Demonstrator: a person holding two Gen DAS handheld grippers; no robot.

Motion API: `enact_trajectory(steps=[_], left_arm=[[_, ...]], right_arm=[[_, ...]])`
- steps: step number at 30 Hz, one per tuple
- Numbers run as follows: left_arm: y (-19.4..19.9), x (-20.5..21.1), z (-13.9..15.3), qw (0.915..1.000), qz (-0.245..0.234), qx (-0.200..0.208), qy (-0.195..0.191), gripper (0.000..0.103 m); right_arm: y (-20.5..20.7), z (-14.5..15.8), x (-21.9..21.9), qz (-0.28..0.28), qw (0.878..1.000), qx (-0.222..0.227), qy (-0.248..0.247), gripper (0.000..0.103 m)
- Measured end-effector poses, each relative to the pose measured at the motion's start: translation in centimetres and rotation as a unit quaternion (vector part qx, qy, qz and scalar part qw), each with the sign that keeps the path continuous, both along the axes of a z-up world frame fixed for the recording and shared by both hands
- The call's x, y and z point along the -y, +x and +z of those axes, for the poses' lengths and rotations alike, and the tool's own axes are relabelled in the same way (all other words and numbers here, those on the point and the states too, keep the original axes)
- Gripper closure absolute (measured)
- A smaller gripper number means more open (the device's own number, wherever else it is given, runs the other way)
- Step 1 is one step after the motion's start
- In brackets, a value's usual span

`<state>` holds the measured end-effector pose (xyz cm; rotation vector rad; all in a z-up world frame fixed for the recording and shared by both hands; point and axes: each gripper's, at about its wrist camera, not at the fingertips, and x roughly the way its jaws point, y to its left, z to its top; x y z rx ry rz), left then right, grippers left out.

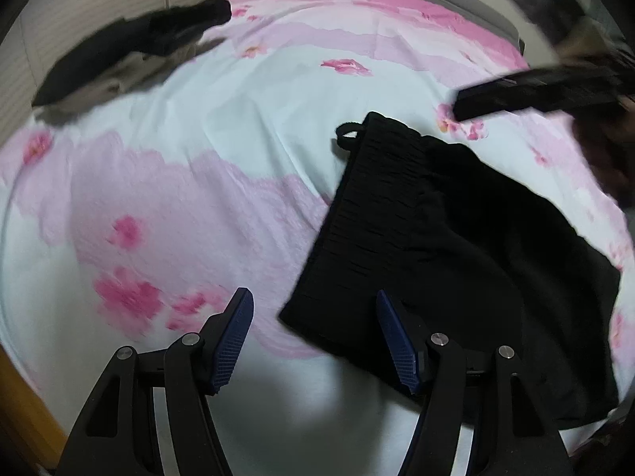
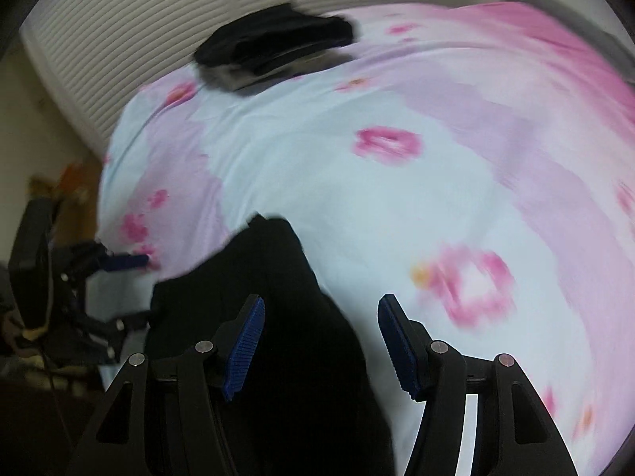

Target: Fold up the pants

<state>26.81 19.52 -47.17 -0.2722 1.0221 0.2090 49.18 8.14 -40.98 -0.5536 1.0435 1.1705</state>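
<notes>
Black pants (image 1: 428, 246) lie folded on the pink and pale blue floral bedsheet (image 1: 222, 127), elastic waistband and drawstring loop toward the far side. My left gripper (image 1: 315, 337) is open and empty, hovering over the near left corner of the pants. In the right wrist view the same pants (image 2: 258, 301) lie at lower left, and my right gripper (image 2: 321, 347) is open and empty above their right edge. The right gripper also shows blurred at the upper right of the left wrist view (image 1: 535, 95). The left gripper shows at the left edge of the right wrist view (image 2: 119, 277).
A pile of dark and grey clothes (image 1: 131, 55) sits at the far left of the bed, also visible in the right wrist view (image 2: 274, 45). A ribbed white wall (image 2: 119, 39) runs behind the bed. A wooden edge (image 1: 24, 408) borders the bed at lower left.
</notes>
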Motion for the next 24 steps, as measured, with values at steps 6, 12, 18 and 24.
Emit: enact_trajectory(steps=[6,12,18,24], left_arm=[[-0.3,1.1,-0.8,0.9999,-0.001,-0.001,0.01,0.039],[-0.2,-0.1,-2.2,0.9983,0.042,-0.005,-0.041,0.033],[0.1,0.0,-1.9,0.9982,0.053,-0.007,-0.026,0.033],[1.3,-1.4,-0.5,0.9976,0.07,-0.001,-0.006,0.034]], right_arm=[[1.7,-3.5,-7.5,0.157,0.983,-0.081,-0.058,0.043],[1.5,-7.4,-10.1,0.219,0.957,-0.154,-0.11,0.043],[0.7,-9.2,-11.5,0.226,0.948,-0.19,-0.119,0.066],[0.5,-6.7,-11.5,0.222,0.955,-0.178,-0.084,0.083]])
